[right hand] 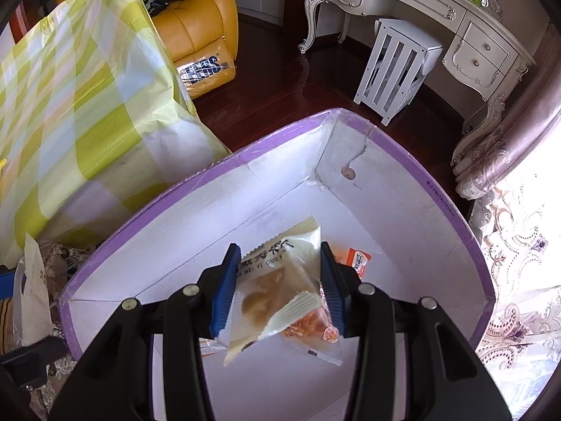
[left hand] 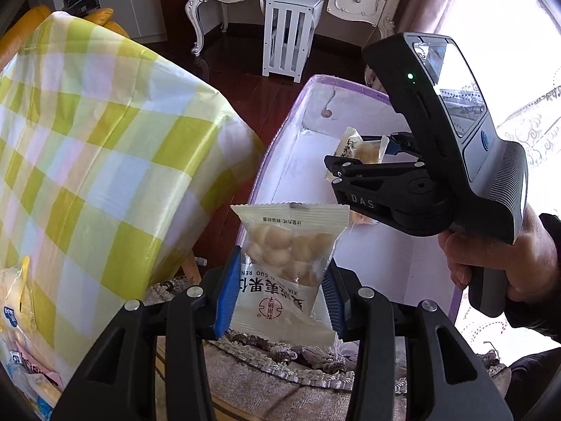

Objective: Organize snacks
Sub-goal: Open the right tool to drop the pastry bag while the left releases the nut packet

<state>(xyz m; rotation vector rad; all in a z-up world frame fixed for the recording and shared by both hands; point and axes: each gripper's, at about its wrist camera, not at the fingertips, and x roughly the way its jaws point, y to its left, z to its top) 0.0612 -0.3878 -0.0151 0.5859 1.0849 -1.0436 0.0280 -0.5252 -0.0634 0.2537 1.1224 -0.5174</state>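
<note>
My left gripper (left hand: 280, 294) is shut on a clear nut packet (left hand: 291, 263) with pale round nuts and red print, held just outside the near wall of the purple-rimmed white box (left hand: 280, 133). My right gripper (right hand: 278, 289) is shut on a second nut packet (right hand: 277, 291), crumpled between the blue pads, hanging over the inside of the box (right hand: 245, 165). In the left wrist view the right gripper (left hand: 364, 154) shows over the box with its packet (left hand: 368, 151). An orange snack packet (right hand: 354, 259) and another clear one (right hand: 312, 329) lie on the box floor.
A table under a yellow-green checked cloth (left hand: 87, 147) stands left of the box, with bagged snacks (left hand: 17, 301) at its near corner. Beyond are dark wood floor, a white slatted stool (left hand: 287, 31), a cream dresser (right hand: 438, 17) and a yellow armchair (right hand: 196, 24). A lace curtain (right hand: 519, 263) hangs at right.
</note>
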